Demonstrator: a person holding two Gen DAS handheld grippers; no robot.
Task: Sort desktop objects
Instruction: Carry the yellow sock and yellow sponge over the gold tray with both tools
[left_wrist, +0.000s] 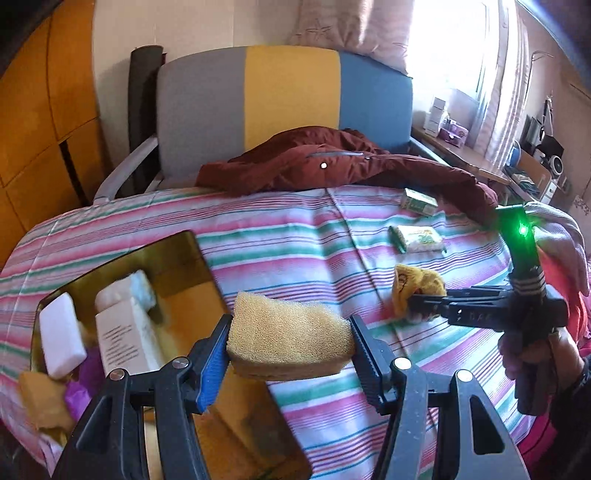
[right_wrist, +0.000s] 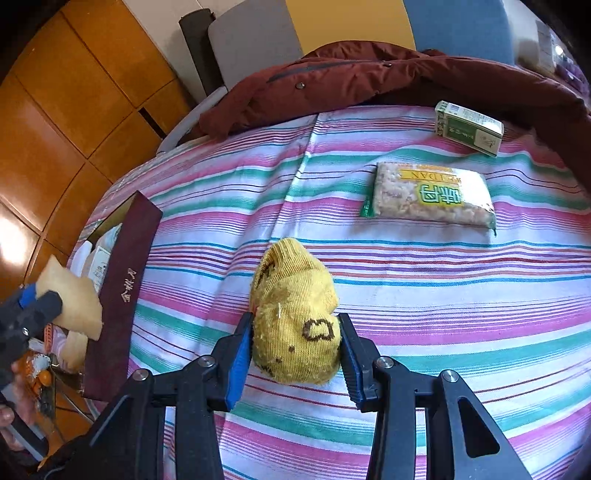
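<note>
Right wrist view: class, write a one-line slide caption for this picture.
Right gripper shut on a yellow sock over the striped cloth, snack packet and green carton beyond.

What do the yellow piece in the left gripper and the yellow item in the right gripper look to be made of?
Sponge: open-cell foam, matte, by its coarse pores; it bulges between the left gripper's pads. Yellow item: knitted fabric, likely a sock, by its ribbed, fuzzy, pilled surface with brown marks, pinched by the right gripper.
</note>
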